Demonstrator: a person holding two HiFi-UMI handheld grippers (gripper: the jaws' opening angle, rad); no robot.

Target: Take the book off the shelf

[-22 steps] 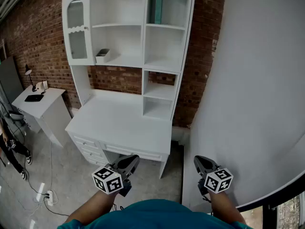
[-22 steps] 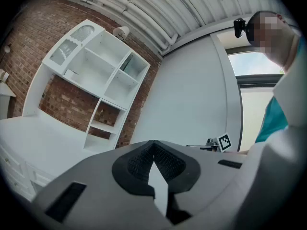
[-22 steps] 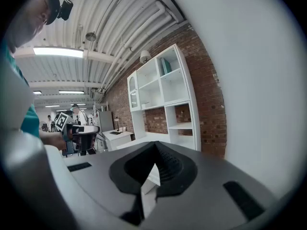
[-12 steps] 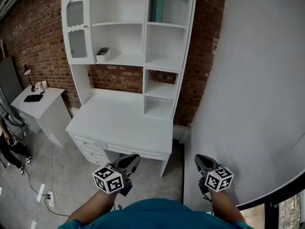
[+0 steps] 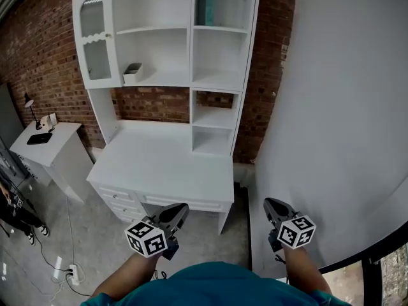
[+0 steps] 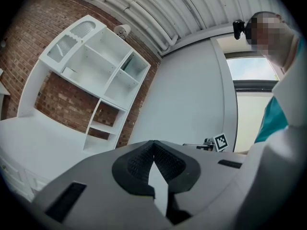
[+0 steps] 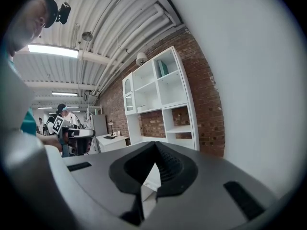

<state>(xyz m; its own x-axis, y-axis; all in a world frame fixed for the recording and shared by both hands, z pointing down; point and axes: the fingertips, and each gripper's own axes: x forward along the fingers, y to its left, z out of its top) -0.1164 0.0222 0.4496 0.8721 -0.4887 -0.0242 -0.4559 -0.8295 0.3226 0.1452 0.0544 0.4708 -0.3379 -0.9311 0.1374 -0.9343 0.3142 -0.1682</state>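
Note:
A teal book [image 5: 205, 2] stands upright in the top right compartment of the white hutch shelf [image 5: 191, 50] on the white desk [image 5: 166, 164]. It also shows small in the right gripper view as the book [image 7: 163, 68] and in the left gripper view as the book [image 6: 126, 64]. My left gripper [image 5: 175, 212] and right gripper [image 5: 275, 208] hover low in front of the desk, far below the book. Both point toward the shelf. The left gripper [image 6: 153, 143] is shut and empty, and so is the right gripper [image 7: 154, 144].
A small grey tray [image 5: 132, 72] sits on the middle left shelf. A white side table [image 5: 48, 142] with a lamp stands at the left. A big white curved wall [image 5: 338, 107] rises at the right. Cables and a power strip [image 5: 70, 273] lie on the floor.
The head view has shifted: desk and shelf sit slightly higher and nearer in the frame. Both grippers keep their place in front of the body, still shut.

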